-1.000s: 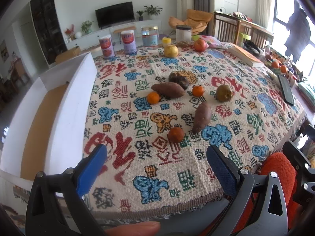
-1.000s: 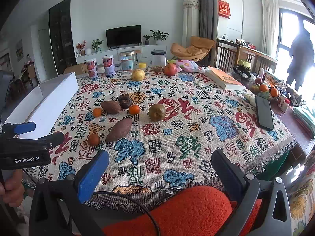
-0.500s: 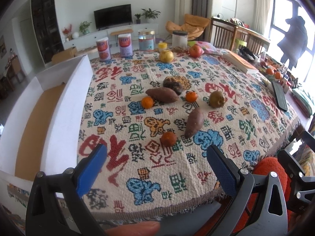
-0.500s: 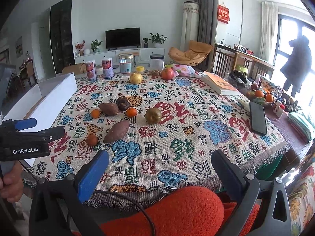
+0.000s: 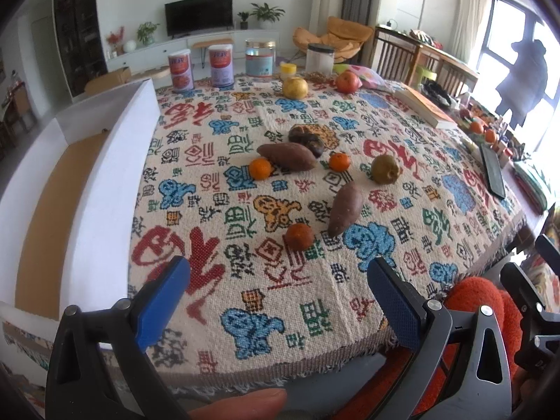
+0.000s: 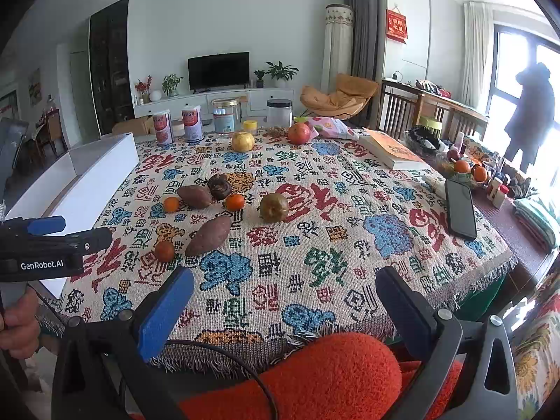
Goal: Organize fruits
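I held both grippers back off the near edge of the bench [image 6: 367, 318], each with its blue pads spread wide and nothing between them. My left gripper [image 5: 276, 301] pointed almost straight at the nearest tangerine [image 5: 299, 236], which lay ahead of it and a touch to the right, well apart from the pads. Just beyond that fruit and to its right lay a sweet potato [image 5: 344, 208], its long axis running away from me and leaning rightward, so it sat roughly in line with my reach rather than across it. Farther ahead were a second sweet potato [image 5: 287, 155] lying crosswise, two more tangerines beside it, a dark round fruit behind, and a brownish pear [image 5: 385, 169] off to the right.

From my right gripper [image 6: 283, 301], the same cluster lay ahead and to the left, farther off; the pear [image 6: 274, 207] was the piece closest to its line. The white box [image 5: 112, 175] stood on the left gripper's left side. I judged the left gripper the nearer one for the first tangerine, with a short carry leftward to the box.
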